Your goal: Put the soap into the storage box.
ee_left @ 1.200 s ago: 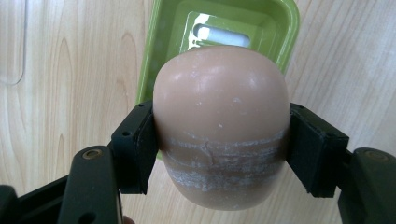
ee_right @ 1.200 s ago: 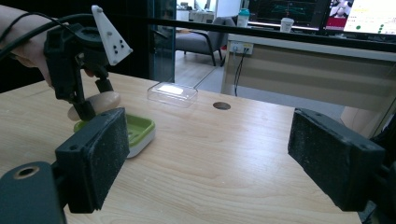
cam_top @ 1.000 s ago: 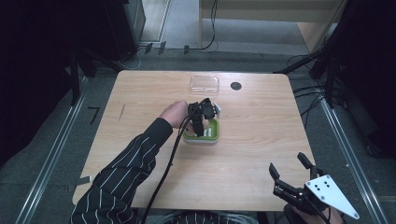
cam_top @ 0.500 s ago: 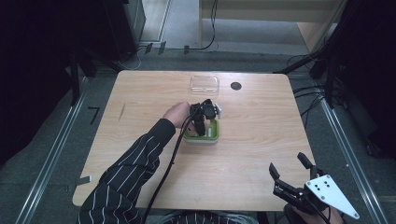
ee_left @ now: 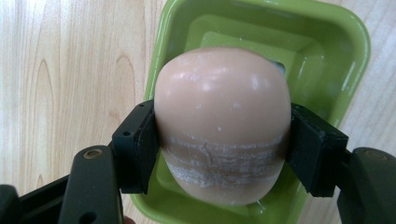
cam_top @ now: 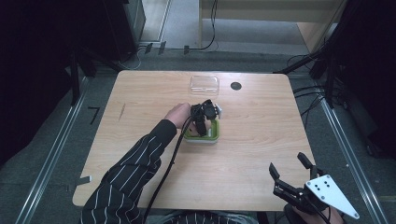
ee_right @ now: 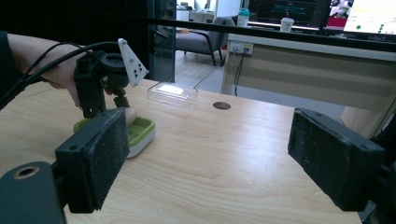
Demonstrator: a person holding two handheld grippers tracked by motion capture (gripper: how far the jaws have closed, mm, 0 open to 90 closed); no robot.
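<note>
A smooth, rounded pinkish-beige soap bar (ee_left: 222,121) is clamped between the black pads of my left gripper (ee_left: 219,140), one jaw on each side. It hangs just above a green soap dish (ee_left: 355,42) with a white base. In the high view the left gripper (cam_top: 204,116) is over the dish (cam_top: 212,135) at the table's middle. From the right gripper view, the dish (ee_right: 142,128) lies under that gripper (ee_right: 105,79). My right gripper (cam_top: 290,169) stands open off the table's near right edge, its jaws (ee_right: 210,158) wide apart with nothing between them.
A clear plastic lid (cam_top: 204,84) lies at the back of the wooden table (cam_top: 261,154), with a small black round disc (cam_top: 236,86) to its right. A cable trails from the left gripper along a striped sleeve (cam_top: 135,172). Cables lie on the floor at right.
The left hand and gripper have shifted slightly to the right over the green dish, still holding the soap. The right gripper has not moved.
</note>
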